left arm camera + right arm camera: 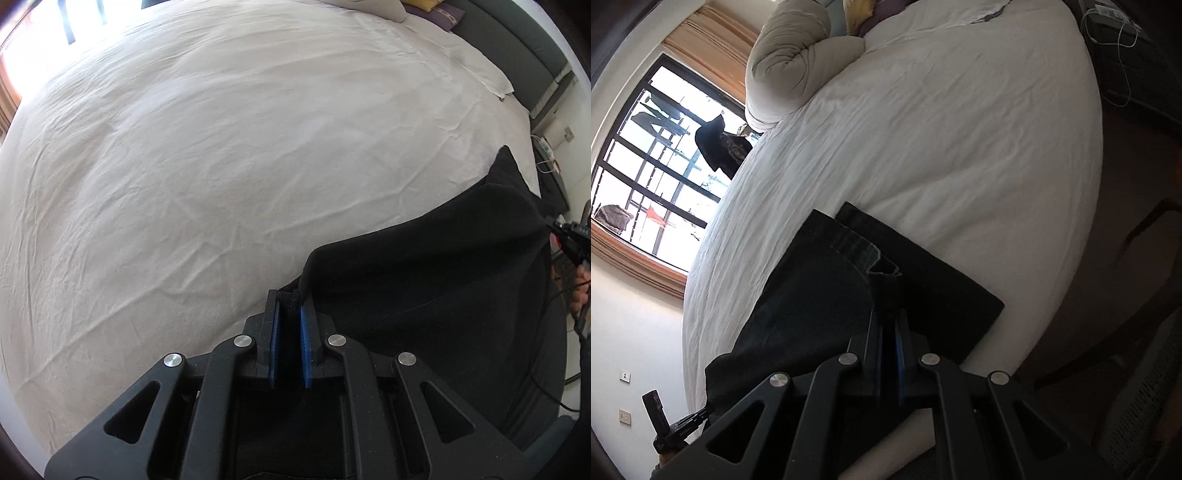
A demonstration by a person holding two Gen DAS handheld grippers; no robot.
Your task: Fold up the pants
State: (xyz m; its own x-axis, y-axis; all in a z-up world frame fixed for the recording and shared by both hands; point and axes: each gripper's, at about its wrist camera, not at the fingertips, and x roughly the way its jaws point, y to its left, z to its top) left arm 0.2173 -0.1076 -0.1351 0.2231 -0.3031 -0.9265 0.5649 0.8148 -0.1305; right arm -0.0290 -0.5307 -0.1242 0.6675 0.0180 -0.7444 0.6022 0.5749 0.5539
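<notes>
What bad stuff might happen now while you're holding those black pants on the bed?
1. The left gripper pinches only a small bit of the pants, so the cloth may slip out when pulled.
2. The right gripper also grips just a narrow tab by the frayed hem, which might slip too.
3. The pants lie near the edge of the bed; if a grip slips, they might slide off.
</notes>
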